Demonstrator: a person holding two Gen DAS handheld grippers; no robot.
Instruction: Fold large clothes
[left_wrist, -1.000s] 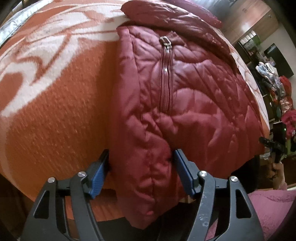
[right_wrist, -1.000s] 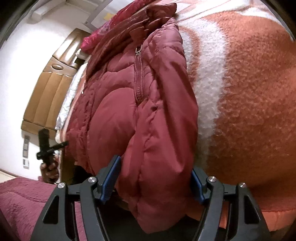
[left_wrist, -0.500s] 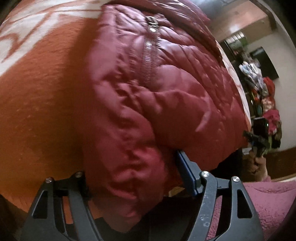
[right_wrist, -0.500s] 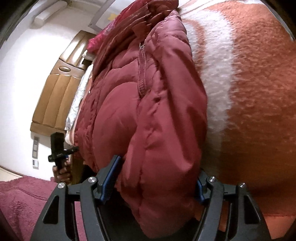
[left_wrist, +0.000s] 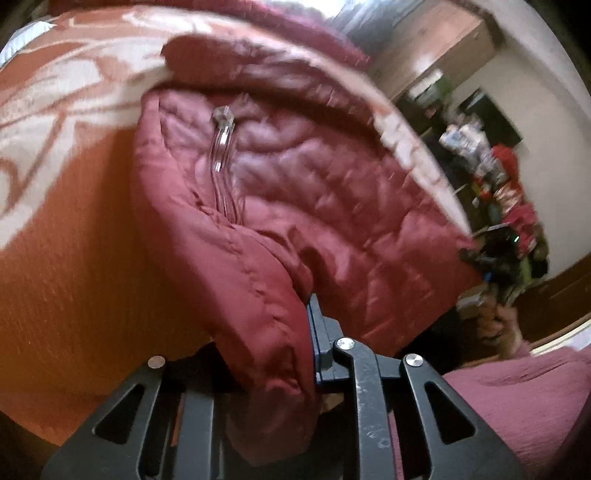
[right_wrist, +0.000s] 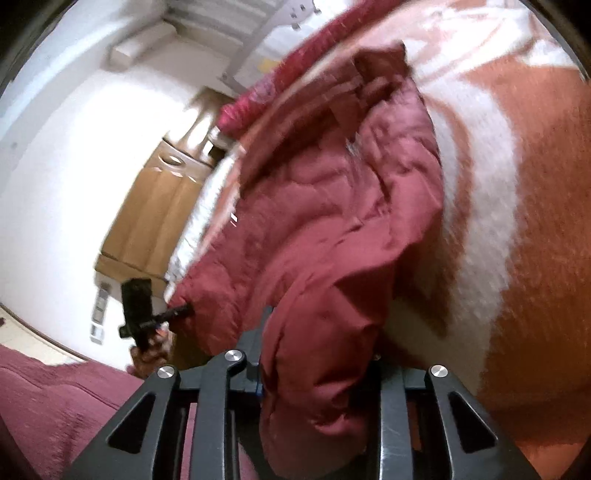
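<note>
Quilted maroon jacket (left_wrist: 332, 206) lies on the orange-and-cream blanket (left_wrist: 74, 229) covering the bed, hem end toward me, collar end farther up the bed

Left side: my left gripper (left_wrist: 271, 354) is clamped on a thick bunched fold of the jacket's near corner. The blue pad on the inner finger presses into the padding; the outer finger is buried under fabric. A zipper pull (left_wrist: 222, 117) sits exposed on the front panel above the grip. Picture is blurred.

Right side: my right gripper (right_wrist: 317, 373) is likewise closed on the opposite near corner, with a heavy wad of cloth hanging down between the fingers and covering both pads almost wholly.

Risks noted, in my judgement:
- Slick shell fabric over puffy fill. Both grips hold bulk, not a flat edge; the padding may compress and creep out of the jaws during a lift.
- Uneven bite. If one corner slips first, the hem will skew and the fold will land crooked.
- Fuzzy blanket. It may drag on the jacket's underside and ruck up with it.
- Trapped air in the quilting may make the folded layer spring open once released.
- Zipper pull could snag between layers
</note>
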